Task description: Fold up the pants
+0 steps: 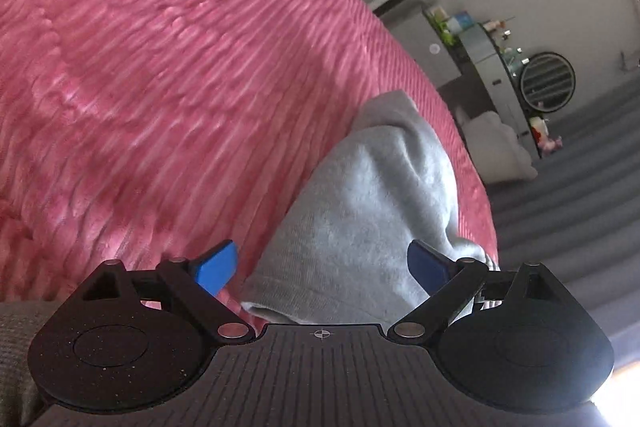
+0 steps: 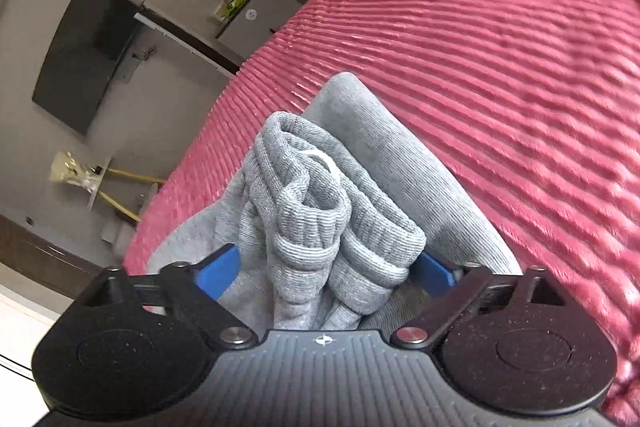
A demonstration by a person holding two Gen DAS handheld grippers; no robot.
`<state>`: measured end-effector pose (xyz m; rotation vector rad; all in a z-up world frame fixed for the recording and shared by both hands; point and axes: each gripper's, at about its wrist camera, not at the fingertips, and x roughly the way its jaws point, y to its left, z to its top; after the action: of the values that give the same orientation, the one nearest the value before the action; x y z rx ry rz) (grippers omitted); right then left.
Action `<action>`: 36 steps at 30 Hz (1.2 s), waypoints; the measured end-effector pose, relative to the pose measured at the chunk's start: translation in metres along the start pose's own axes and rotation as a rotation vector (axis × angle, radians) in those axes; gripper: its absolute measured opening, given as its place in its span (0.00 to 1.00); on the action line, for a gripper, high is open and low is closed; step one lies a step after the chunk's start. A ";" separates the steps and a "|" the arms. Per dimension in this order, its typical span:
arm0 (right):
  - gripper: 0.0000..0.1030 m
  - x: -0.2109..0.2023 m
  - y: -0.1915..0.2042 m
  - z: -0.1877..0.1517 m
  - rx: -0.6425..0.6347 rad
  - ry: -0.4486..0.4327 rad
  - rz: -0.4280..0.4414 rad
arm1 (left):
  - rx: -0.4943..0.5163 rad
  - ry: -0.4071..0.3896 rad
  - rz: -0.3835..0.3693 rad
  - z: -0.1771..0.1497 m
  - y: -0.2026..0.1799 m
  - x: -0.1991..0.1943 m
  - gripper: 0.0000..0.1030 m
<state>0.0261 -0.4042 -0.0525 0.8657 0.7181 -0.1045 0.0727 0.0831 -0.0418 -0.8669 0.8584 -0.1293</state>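
Note:
The grey sweatpants (image 1: pixel 360 211) lie bunched on the pink ribbed bedspread (image 1: pixel 160 67) near its edge. My left gripper (image 1: pixel 322 269) is open, its blue pads on either side of a smooth fold of the grey cloth without pinching it. In the right wrist view the ribbed waistband (image 2: pixel 316 211) of the pants, with a white drawstring, is heaped between the blue pads. My right gripper (image 2: pixel 328 275) is open wide around that heap. The cloth fills the gap; I cannot tell whether the pads press it.
The bedspread (image 2: pixel 500 67) covers the bed, whose edge drops to a grey floor (image 1: pixel 580 207). Beyond stand a cabinet with small items (image 1: pixel 492 59), a round vent (image 1: pixel 548 83), a wall-mounted dark screen (image 2: pixel 84 55) and a small table with gold legs (image 2: pixel 116 187).

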 end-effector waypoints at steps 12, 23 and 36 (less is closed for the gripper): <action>0.44 -0.013 0.012 0.016 0.082 -0.039 0.062 | -0.011 0.019 -0.006 0.001 0.004 0.011 0.93; 0.78 -0.041 -0.028 0.010 0.074 -0.030 -0.162 | 0.024 0.030 0.030 -0.001 -0.002 0.013 0.93; 0.88 -0.027 0.106 0.018 -0.354 -0.035 0.089 | 0.183 0.214 0.220 -0.003 -0.022 0.043 0.93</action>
<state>0.0534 -0.3525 0.0420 0.5544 0.6399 0.0851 0.1039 0.0482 -0.0531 -0.5893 1.1182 -0.1081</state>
